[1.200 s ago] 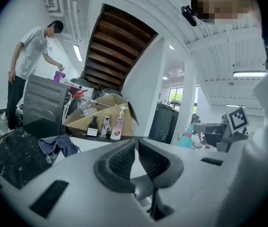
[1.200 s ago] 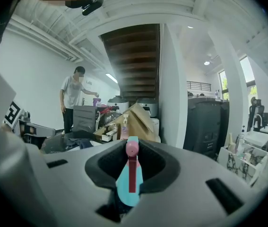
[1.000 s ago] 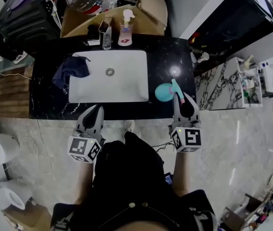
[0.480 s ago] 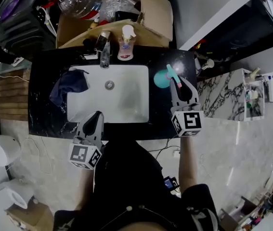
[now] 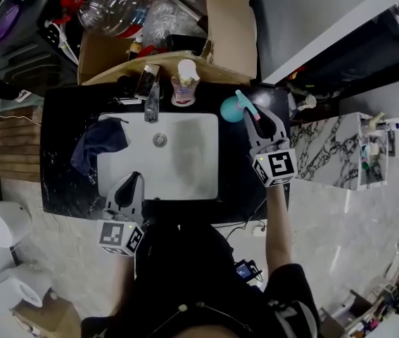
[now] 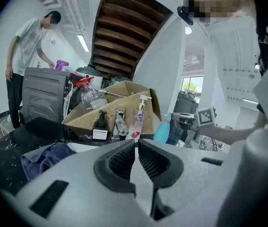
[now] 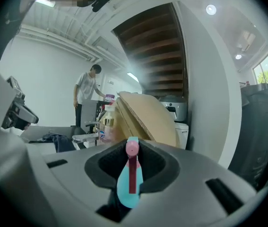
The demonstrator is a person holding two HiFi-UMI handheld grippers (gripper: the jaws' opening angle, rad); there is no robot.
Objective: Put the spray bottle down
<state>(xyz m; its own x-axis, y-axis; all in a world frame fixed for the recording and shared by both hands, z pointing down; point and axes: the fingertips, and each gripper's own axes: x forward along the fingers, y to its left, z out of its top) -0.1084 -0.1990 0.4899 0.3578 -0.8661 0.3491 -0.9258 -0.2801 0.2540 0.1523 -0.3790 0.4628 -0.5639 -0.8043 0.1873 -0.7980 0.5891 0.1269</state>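
Pinching the spray bottle point(image 5: 232, 108) by its pink-and-teal head with the right gripper point(image 5: 252, 113), tilted over the back right corner of the black worktop point(image 5: 65, 182), just right of the sink point(image 5: 185, 185) and near the soap bottle point(image 5: 184, 83). Probably gripped high so as to land base-first, clear of the basin. Left gripper point(image 5: 131, 183) pressed together on nothing, low at the sink's front edge, seemingly just out of the way. Hard to say whether the base already touches the worktop: masked by the bottle's own body from above, cut off below the pads in the right gripper view.
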